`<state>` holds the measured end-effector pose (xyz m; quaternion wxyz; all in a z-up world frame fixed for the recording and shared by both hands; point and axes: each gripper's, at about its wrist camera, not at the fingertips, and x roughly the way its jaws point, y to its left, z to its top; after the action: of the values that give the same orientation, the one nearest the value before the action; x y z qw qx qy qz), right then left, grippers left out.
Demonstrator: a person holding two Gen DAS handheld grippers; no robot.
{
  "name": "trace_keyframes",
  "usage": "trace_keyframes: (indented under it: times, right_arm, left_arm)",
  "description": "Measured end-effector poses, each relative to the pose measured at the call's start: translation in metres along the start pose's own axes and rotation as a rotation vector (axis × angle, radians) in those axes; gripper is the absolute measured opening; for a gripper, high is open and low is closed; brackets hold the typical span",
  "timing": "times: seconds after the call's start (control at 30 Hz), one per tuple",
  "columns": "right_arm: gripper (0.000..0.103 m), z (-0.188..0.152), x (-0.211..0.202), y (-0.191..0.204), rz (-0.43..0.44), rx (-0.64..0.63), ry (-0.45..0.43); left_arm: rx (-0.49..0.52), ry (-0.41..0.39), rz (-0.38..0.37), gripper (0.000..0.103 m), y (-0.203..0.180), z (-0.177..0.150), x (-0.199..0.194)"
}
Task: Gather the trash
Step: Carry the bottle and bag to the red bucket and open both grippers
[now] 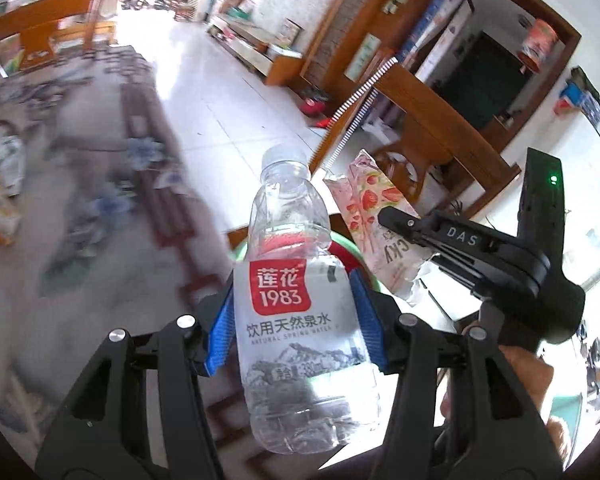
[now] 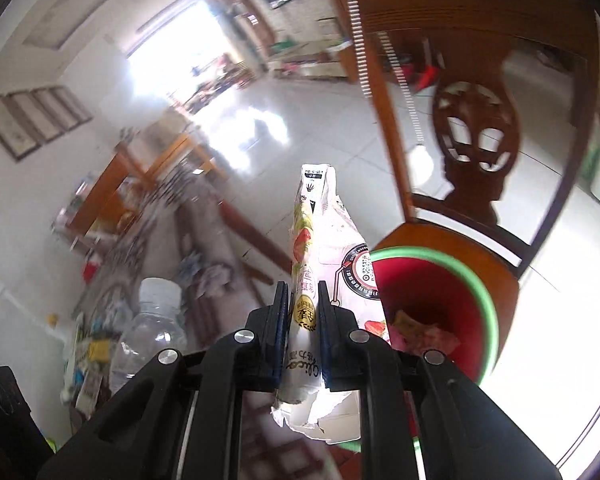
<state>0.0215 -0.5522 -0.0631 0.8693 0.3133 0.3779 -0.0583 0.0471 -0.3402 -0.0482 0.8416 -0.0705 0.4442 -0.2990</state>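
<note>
Now, step: carrying trash to bin.
Left gripper [image 1: 296, 320]: clamps clear plastic water bottle [image 1: 300, 312].
Right gripper [image 2: 303, 320]: pinches crumpled pink strawberry snack carton [image 2: 324, 264].
Next: release over red green-rimmed bin [image 2: 440, 280], beyond fingertips.

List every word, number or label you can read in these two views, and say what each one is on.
"莲花 1983": red square on the clear plastic water bottle.
"饮用天然泉水": same bottle label.
"380mL": lower on that label.
"NATURAL SPRING WATER": faint, partly readable.
"DAS": black right gripper.
"CKY": cut-off letters on the torn pink strawberry-printed snack box.
"Glico": the box, right wrist view.
Other box print: too small.
</note>
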Motion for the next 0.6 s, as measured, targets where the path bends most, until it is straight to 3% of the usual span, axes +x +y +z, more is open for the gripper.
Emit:
trace_keyframes:
  times: [0.03,0.07,0.1,0.13,0.17,0.23,0.47,0.6]
  right_arm:
    - [0.013,0.002,-0.001,-0.006,-0.013,0.019,-0.004]
    - [0.015,0.003,-0.002,-0.013,-0.021,0.032,-0.004]
    - [0.016,0.004,-0.001,-0.019,-0.028,0.050,0.000]
    - [0.020,0.005,0.002,-0.024,-0.036,0.075,0.010]
    - [0.032,0.005,0.004,-0.028,-0.033,0.092,0.019]
    - [0.043,0.004,0.005,-0.033,-0.021,0.114,0.028]
    - [0.056,0.002,0.008,-0.020,-0.045,0.062,0.029]
    - [0.058,0.000,0.015,-0.009,-0.039,0.037,0.046]
  left_arm:
    - [0.000,0.012,-0.010,0.052,-0.005,0.002,0.009]
    - [-0.001,0.021,-0.018,0.059,-0.006,0.002,0.014]
    - [-0.002,0.033,-0.025,0.077,-0.008,0.004,0.020]
    - [0.000,0.036,-0.029,0.083,-0.011,0.004,0.023]
    - [0.003,0.028,-0.033,0.084,-0.012,0.004,0.024]
    - [0.009,0.019,-0.031,0.084,-0.012,0.003,0.023]
    - [-0.069,0.004,0.001,0.084,0.019,-0.003,0.002]
    - [-0.110,-0.029,0.084,0.084,0.060,-0.012,-0.031]
